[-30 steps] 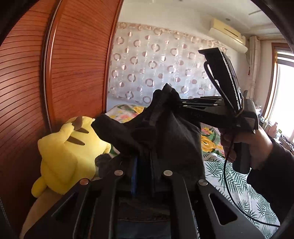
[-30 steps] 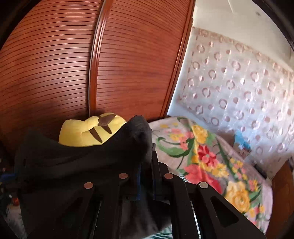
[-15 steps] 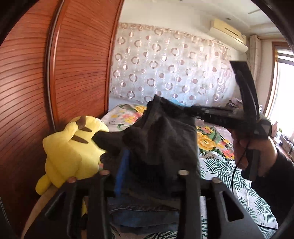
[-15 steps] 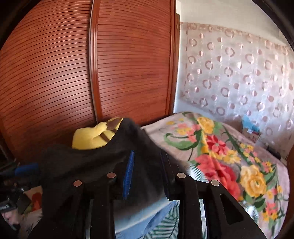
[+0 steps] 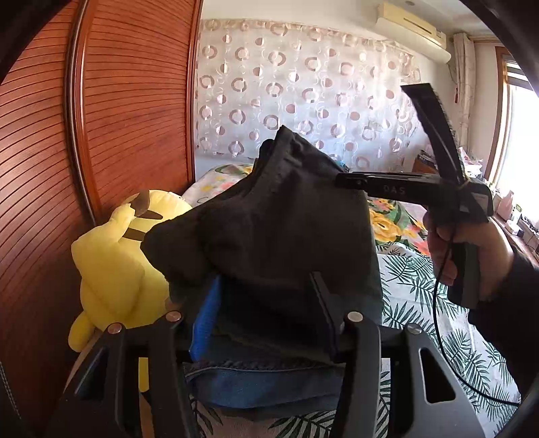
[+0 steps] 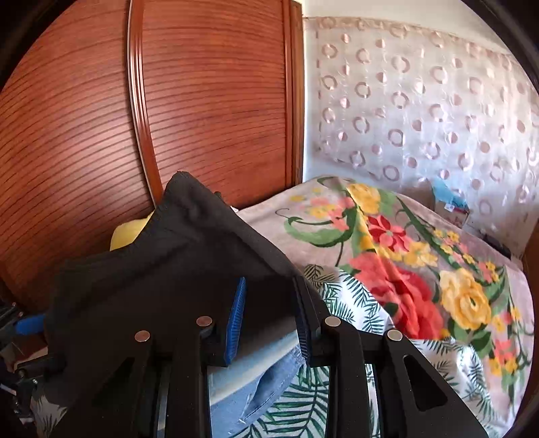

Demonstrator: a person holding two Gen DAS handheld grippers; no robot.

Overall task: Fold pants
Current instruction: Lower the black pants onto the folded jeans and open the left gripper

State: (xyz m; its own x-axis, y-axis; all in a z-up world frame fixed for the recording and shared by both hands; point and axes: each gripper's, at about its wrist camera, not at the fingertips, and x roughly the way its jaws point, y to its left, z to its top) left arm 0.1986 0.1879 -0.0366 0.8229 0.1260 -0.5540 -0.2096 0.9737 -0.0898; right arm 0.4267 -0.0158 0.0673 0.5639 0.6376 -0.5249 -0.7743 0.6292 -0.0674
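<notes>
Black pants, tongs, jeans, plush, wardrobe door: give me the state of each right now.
black pants: bunched, draped over both tongs
left tongs: open, cloth between the fingers
right tongs: open
jeans: folded on the bed
yellow plush: upright against the wardrobe
wardrobe door: closed

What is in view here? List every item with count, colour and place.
black pants: one, black, bunched up over the pile in front of both tongs
jeans: one pair, blue denim, under the black pants
plush toy: one, yellow, left, against the wardrobe
wardrobe doors: slatted reddish wood, left
curtain: one, white with pink rings, at the back
air conditioner: one, cream, top right on the wall
blanket: one, floral red and yellow, on the bed
sheet: one, white with green leaves, on the bed
right hand: one, holds the right tongs' handle
left tongs: black, blue pad, open
right tongs: black, blue pads, open
</notes>
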